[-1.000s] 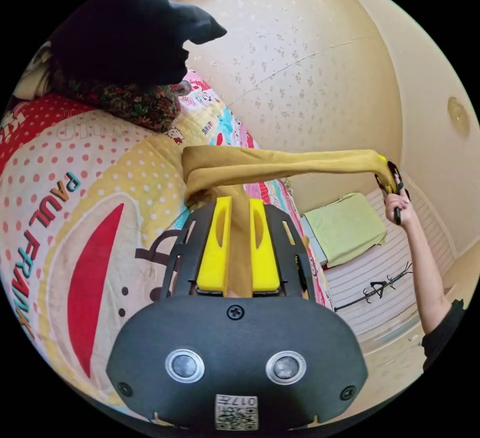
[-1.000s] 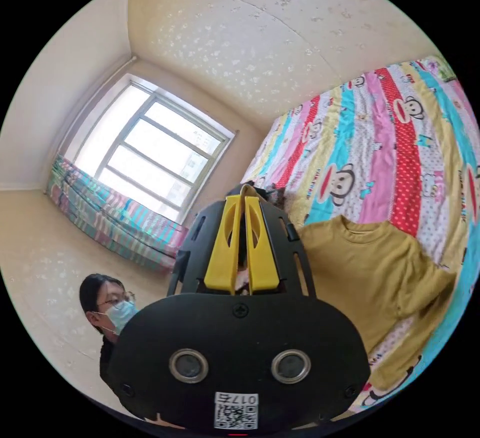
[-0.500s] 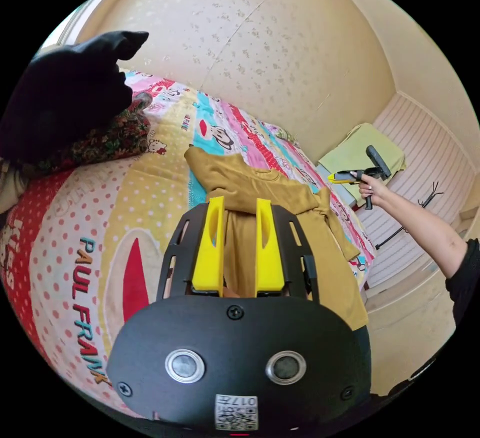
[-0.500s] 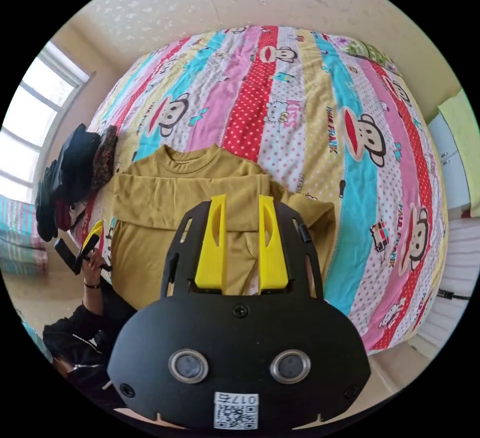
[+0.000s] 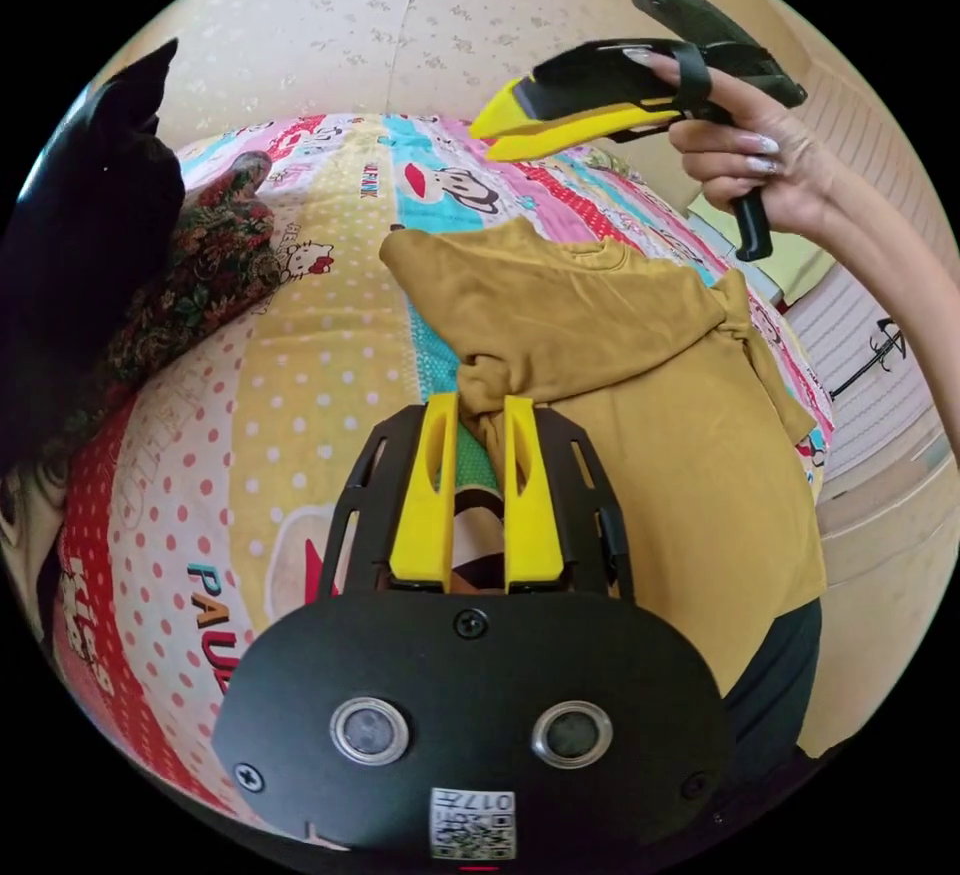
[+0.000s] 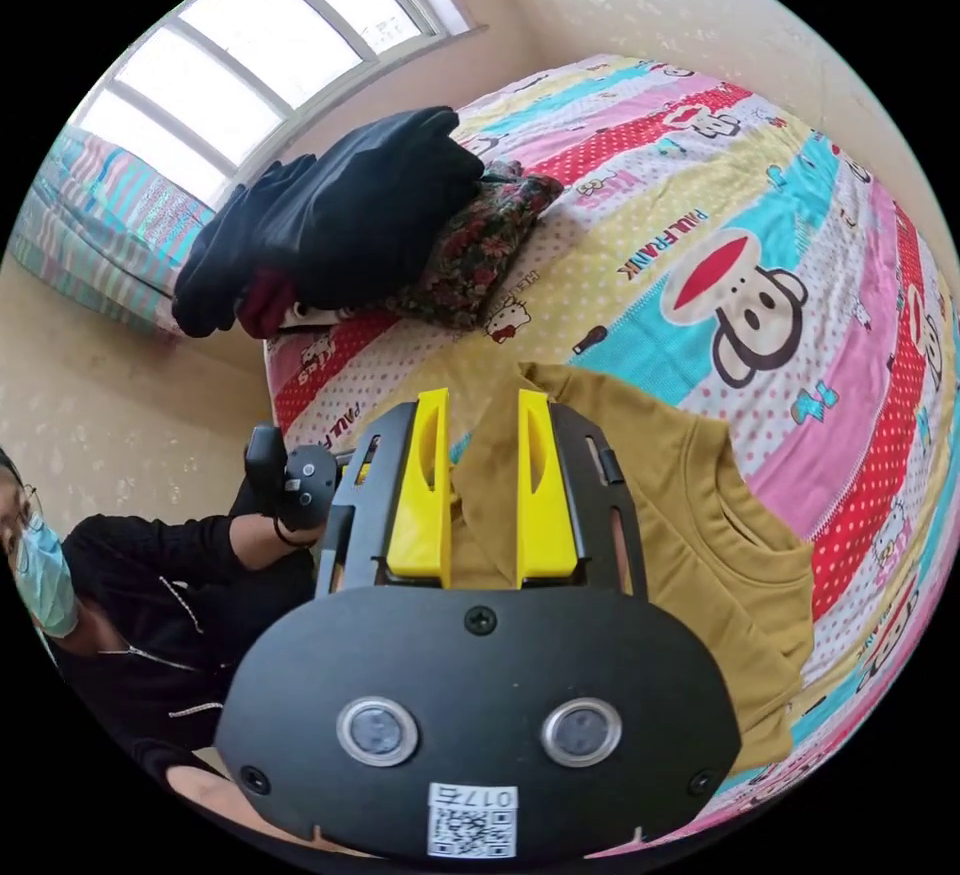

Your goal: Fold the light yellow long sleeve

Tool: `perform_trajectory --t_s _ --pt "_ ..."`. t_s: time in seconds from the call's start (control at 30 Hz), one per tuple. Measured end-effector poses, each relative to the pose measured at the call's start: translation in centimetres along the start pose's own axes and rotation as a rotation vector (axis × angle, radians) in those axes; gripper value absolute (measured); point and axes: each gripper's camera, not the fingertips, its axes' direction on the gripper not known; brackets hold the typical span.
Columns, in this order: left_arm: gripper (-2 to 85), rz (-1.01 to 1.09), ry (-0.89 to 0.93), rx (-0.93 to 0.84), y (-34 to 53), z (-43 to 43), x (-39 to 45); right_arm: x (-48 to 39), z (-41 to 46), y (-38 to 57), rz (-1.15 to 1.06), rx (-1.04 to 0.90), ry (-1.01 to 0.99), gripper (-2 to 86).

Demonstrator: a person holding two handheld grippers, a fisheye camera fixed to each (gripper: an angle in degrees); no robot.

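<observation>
Left tongs [image 5: 478,405] pinch a bunched sleeve of the yellow shirt [image 5: 600,335], which lies on the bed [image 5: 300,335]. Right tongs [image 6: 481,425] hang released above the shirt. Risk: the gathered cloth slips free, leaving a lumpy fold.

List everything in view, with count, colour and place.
mustard-yellow long-sleeve shirt: 1, mustard yellow, lying on the bed with its hem over the near edge
cartoon-print striped bedspread: 1, multicolour, covering the bed
black bundled garment: 1, black, at the window end of the bed
dark floral cushion: 1, dark red-green print, under and beside the black garment
window: 1, white frame, in the wall beyond the bed
striped fabric: 1, pastel stripes, below the window
left gripper: 1, black with yellow jaws, tips around a bunched sleeve end; grip unclear
right gripper: 1, black and yellow, open, above the shirt
person's hand: 1, holding the right gripper's handle
</observation>
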Motion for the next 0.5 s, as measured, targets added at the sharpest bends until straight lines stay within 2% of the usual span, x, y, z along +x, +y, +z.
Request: perform_trajectory --t_s 0.07,0.13,0.23,0.33,0.5 --pt "7.7 -0.017 0.031 0.001 0.1 0.2 -0.6 -1.6 2.4 -2.2 -0.020 -0.053 0.071 11.6" --pt "7.5 -0.035 0.062 -0.002 0.1 0.5 -1.3 -3.8 5.7 -4.1 -0.061 -0.141 0.239 12.1" --pt "7.1 -0.057 0.101 0.002 0.2 0.8 -2.1 -5.1 8.9 -5.4 -0.060 -0.245 0.392 11.0" --pt "6.6 -0.057 0.110 0.015 0.6 0.9 -2.2 -6.0 9.5 -5.6 -0.058 -0.216 0.409 6.8" --pt "5.2 0.014 -0.048 0.044 1.2 0.5 0.5 -6.1 8.9 -5.9 0.027 -0.170 0.429 3.3"
